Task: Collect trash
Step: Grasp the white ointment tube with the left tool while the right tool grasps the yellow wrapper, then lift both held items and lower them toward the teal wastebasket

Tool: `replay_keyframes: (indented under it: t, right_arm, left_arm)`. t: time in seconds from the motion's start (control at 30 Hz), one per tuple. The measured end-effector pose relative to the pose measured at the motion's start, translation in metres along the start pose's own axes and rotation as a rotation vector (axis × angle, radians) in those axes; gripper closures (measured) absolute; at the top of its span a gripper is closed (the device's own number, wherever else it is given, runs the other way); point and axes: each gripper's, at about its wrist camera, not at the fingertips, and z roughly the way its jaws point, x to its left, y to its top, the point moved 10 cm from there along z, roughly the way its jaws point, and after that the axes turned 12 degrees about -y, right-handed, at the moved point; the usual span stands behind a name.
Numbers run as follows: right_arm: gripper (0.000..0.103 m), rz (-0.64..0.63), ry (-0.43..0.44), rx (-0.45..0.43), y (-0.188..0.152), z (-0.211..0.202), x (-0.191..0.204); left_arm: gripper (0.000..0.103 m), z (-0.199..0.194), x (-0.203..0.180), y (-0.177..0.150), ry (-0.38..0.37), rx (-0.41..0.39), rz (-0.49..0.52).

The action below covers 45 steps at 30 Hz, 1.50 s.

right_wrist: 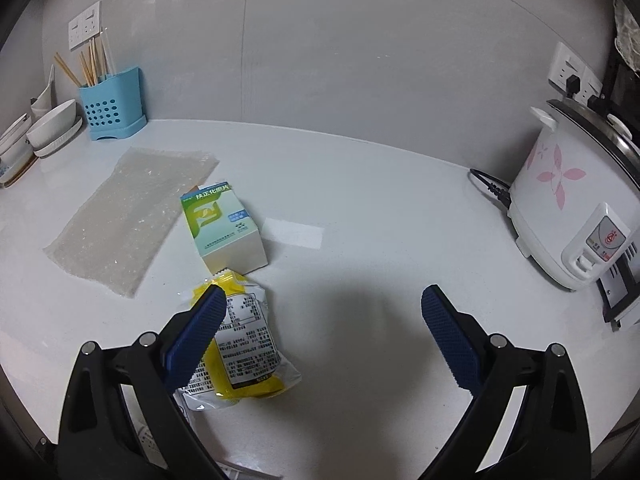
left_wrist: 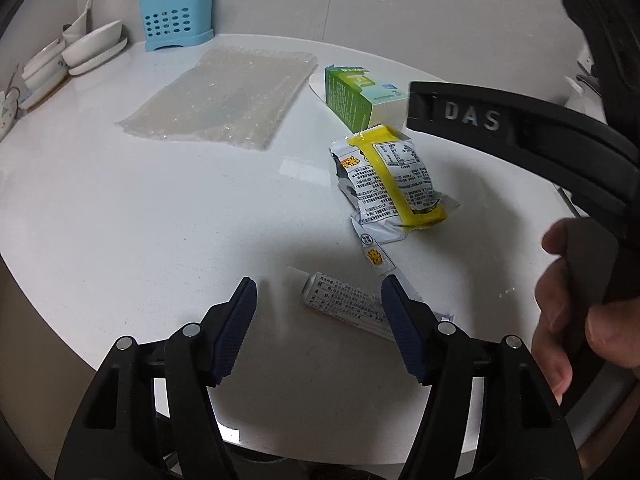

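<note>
On the white counter (left_wrist: 120,208) lie a bubble-wrap sheet (left_wrist: 220,96), a green and white medicine box (left_wrist: 360,96), a yellow and silver snack wrapper (left_wrist: 396,180) and a small squeezed tube (left_wrist: 344,304). My left gripper (left_wrist: 320,300) is open above the counter, with the tube between and just beyond its fingertips. My right gripper (right_wrist: 320,312) is open; its left finger overlaps the snack wrapper (right_wrist: 244,340). The box (right_wrist: 224,228) and bubble wrap (right_wrist: 128,216) lie beyond it. The right gripper's body also shows in the left wrist view (left_wrist: 520,136), held by a hand.
A blue chopstick holder (left_wrist: 176,20) and stacked white bowls (left_wrist: 92,44) stand at the back left. A white rice cooker (right_wrist: 572,208) with a flower print and its cord stands at the right. Wall sockets (right_wrist: 84,24) are on the back wall.
</note>
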Motion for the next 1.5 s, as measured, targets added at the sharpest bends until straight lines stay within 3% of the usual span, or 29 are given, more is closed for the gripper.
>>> replay_keyframes:
  t: [0.27,0.4,0.5,0.87,1.23,1.43,1.5]
  right_arm:
    - [0.009,0.030,0.001,0.001,-0.021,-0.007,-0.030]
    - [0.009,0.035,0.007,-0.009,-0.026,-0.015,-0.037]
    - [0.009,0.029,0.007,-0.013,-0.027,-0.018,-0.036]
    - [0.009,-0.047,0.068,0.026,-0.019,-0.004,0.014]
    - [0.009,-0.147,0.038,0.095,-0.033,0.026,0.053]
    - [0.040,-0.138,0.034,0.126,-0.039,0.030,0.052]
    - [0.057,-0.132,0.036,0.145,-0.041,0.030,0.052]
  left_arm:
    - [0.040,0.015,-0.005,0.004,0.060,0.005,-0.035]
    - [0.073,0.009,-0.002,0.001,0.078,-0.008,-0.005]
    - [0.086,0.004,0.005,0.000,0.065,-0.006,0.012]
    - [0.089,-0.024,0.051,0.028,0.023,-0.031,0.078]
    - [0.092,-0.031,0.067,0.044,-0.004,-0.033,0.109]
    - [0.092,-0.034,0.072,0.049,-0.011,-0.033,0.119]
    - [0.092,-0.037,0.073,0.051,-0.011,-0.036,0.120]
